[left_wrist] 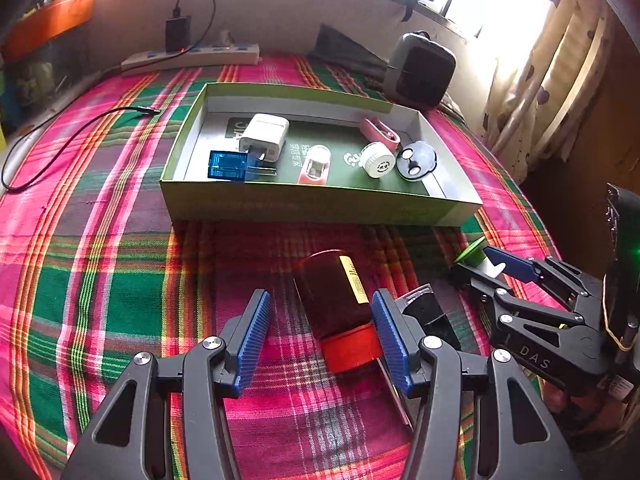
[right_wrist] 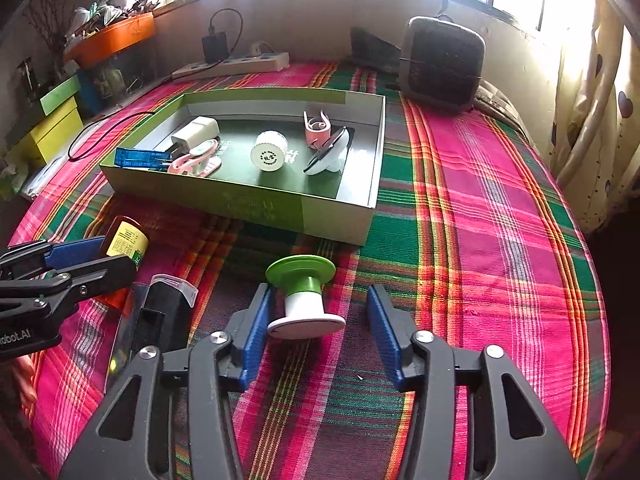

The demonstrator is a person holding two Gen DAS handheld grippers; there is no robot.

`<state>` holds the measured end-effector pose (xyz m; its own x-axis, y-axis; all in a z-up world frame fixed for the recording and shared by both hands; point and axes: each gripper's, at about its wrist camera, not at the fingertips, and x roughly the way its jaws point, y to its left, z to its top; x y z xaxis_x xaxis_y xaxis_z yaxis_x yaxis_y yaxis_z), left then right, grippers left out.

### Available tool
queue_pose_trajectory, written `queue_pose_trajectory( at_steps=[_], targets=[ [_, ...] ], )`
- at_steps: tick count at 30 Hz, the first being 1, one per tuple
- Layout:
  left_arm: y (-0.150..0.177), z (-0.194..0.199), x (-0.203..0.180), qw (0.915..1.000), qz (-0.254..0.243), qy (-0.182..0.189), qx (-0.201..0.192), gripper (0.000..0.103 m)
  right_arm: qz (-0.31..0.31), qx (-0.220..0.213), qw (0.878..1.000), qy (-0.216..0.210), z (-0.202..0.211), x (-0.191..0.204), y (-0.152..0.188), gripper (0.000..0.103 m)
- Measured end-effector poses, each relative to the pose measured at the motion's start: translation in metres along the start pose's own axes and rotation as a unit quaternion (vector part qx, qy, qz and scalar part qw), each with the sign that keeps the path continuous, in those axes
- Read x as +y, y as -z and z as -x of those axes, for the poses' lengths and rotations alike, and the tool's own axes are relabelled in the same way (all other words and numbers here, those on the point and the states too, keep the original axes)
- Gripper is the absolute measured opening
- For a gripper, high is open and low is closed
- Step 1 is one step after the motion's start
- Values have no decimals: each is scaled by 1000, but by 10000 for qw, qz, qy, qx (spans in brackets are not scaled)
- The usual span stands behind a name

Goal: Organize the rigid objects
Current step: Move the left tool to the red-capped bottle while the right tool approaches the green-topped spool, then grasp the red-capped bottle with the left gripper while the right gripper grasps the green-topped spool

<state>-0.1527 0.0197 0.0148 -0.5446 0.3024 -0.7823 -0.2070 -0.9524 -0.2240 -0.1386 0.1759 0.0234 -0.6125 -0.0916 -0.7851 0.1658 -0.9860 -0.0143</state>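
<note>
A dark red bottle (left_wrist: pixel 332 296) with an orange cap and a yellow label lies on the plaid cloth between the pads of my left gripper (left_wrist: pixel 320 336). The right-hand pad is at the bottle and the other stands clear, so the gripper is open. A green-and-white spool (right_wrist: pixel 304 300) lies between the pads of my right gripper (right_wrist: pixel 320 328), which is open with a gap on the right side. A shallow green box (left_wrist: pixel 320 204) farther back holds a white charger (left_wrist: pixel 266 136), a blue clear case (left_wrist: pixel 228 165), pink pieces and a white round cap (left_wrist: pixel 376 159).
A black block under a clear cover (right_wrist: pixel 164 312) lies between the two grippers. A power strip (left_wrist: pixel 192 56) and a dark grey appliance (right_wrist: pixel 440 60) stand along the back wall. A black cable (left_wrist: pixel 80 128) trails at the left. Curtains hang at the right.
</note>
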Motion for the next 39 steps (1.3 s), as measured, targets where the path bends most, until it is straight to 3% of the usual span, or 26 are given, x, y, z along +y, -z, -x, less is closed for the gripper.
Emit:
queue_pose_trajectory(
  at_steps=[21,32,39],
  targets=[
    [-3,1,12,9997,166,-173,-103,51,-46,-7,10000,-28,1,-2,1,46],
    [-3,2,16,9992,216,-324,-109,33,-89,-16,10000,-7,2,-3,2,41],
    [-2,3,16,9992,150,-359,-124,32,-122,-24,9999,-1,2,-4,1,35]
  ],
)
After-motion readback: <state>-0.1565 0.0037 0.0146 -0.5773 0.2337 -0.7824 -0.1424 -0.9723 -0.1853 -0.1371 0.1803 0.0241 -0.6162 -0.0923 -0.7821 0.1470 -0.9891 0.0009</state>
